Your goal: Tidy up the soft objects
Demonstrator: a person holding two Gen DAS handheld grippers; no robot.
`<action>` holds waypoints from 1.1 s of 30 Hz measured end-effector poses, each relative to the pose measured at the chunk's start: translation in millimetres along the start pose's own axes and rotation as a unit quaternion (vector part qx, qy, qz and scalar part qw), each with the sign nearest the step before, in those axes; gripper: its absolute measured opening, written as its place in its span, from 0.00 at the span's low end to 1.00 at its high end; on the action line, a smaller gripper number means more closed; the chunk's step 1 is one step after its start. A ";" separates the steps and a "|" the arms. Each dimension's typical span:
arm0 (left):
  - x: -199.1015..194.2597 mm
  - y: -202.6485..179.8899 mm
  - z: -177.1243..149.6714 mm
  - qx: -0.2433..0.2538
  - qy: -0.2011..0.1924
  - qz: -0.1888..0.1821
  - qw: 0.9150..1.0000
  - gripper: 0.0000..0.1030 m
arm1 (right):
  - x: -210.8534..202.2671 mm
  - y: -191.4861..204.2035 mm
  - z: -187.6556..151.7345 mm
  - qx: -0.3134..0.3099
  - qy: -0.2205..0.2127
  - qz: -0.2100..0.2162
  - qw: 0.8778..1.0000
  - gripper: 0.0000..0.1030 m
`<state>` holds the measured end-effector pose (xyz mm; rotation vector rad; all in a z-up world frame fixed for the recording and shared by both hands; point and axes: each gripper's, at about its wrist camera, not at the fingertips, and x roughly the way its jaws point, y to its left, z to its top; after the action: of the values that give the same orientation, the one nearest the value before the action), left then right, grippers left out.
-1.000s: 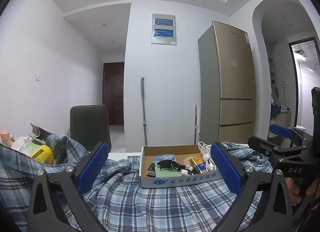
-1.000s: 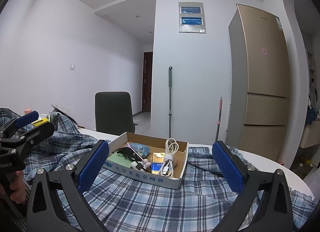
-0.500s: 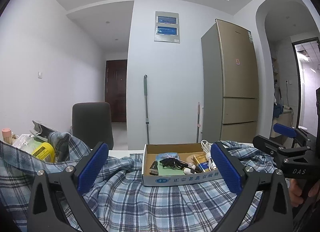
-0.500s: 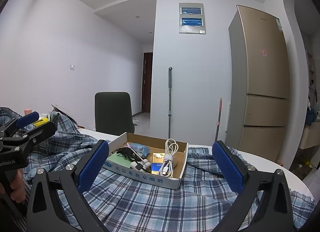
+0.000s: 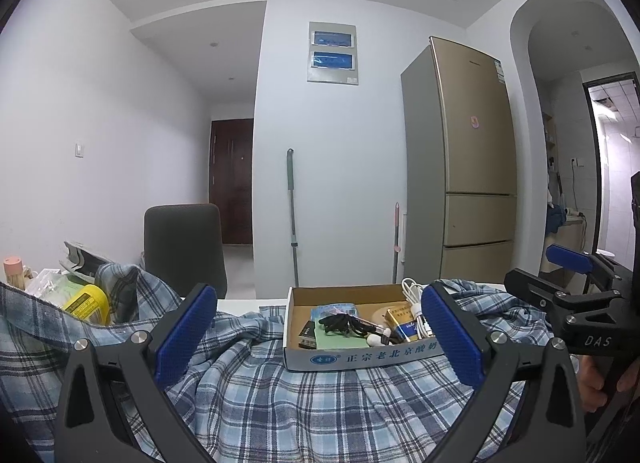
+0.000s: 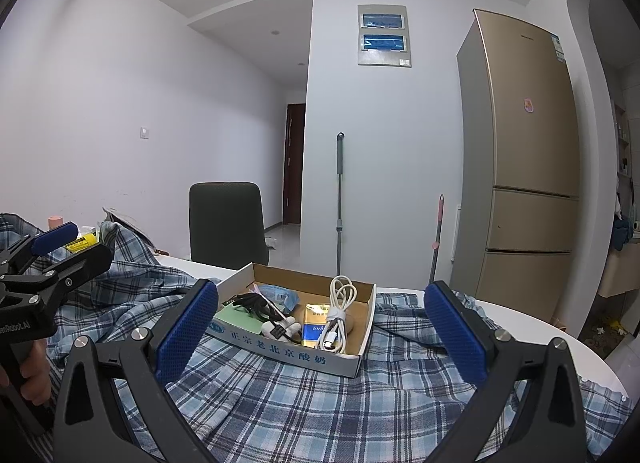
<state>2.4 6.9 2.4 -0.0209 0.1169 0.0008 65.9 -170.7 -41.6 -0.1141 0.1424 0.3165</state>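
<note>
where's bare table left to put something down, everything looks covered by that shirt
Bare white table shows only right of the plaid shirt, toward the fridge, plus a strip behind the cardboard box. The left end by the yellow bottle is crowded.

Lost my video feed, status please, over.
Both tongs, left and right, open, empty, above plaid shirt. Shirt spread, unfolded. Cardboard box of clutter sitting on it, in the way.
</note>
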 end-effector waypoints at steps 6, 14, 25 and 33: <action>1.2 -0.2 0.7 0.002 0.004 -0.004 1.000 1.00 | 0.0 0.0 0.1 0.000 0.000 0.000 1.000 1.00; 1.3 -0.3 0.6 0.001 0.004 -0.004 1.000 1.00 | 0.8 -0.7 -1.1 0.001 0.003 -0.001 1.000 1.00; 2.0 0.1 0.5 0.002 0.005 -0.004 1.000 1.00 | 1.1 -1.4 -1.5 0.001 0.006 0.003 1.000 1.00; 2.2 0.9 0.6 0.003 0.005 -0.004 1.000 1.00 | 1.1 -1.1 -1.3 0.001 0.006 0.002 1.000 1.00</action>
<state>4.6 7.8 2.7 -0.0157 0.1271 -0.0072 67.1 -171.6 -43.0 -0.1146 0.1550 0.3195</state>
